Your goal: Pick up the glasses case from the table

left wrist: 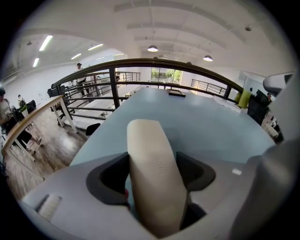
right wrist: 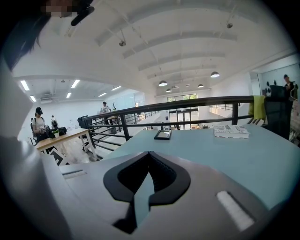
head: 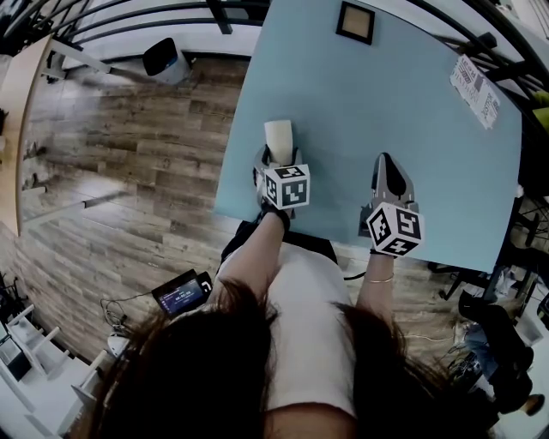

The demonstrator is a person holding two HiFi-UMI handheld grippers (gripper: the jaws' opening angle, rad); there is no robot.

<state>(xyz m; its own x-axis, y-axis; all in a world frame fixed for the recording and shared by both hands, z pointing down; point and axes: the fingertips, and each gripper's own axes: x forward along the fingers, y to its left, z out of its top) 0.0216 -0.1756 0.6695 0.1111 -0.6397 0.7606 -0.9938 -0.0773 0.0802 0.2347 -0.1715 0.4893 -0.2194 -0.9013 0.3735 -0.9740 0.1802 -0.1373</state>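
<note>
Glasses case (head: 277, 137): cream, long and rounded, being seen over the blue table (head: 386, 94) close to its left edge, on the side nearest the person. It is being presented lengthwise, pointing away from the person. Whether it is being lifted clear of the surface cannot be told.

Left gripper (head: 276, 156): it is being angled down at the case. In the left gripper view the case (left wrist: 152, 173) is being gripped between the two jaws, with the dark pads (left wrist: 108, 180) being pressed against both of its long sides; the far end of the case is being left sticking out beyond the jaw tips.

Right gripper (head: 388, 171): it is being held over the table to the right of the case, well apart from it. In the right gripper view (right wrist: 149, 154) the jaw tips are being kept together, with nothing between them.

Far side of the table: a dark picture frame (head: 355, 22) and a printed sheet (head: 474, 91) are being seen lying well apart from both grippers.
</note>
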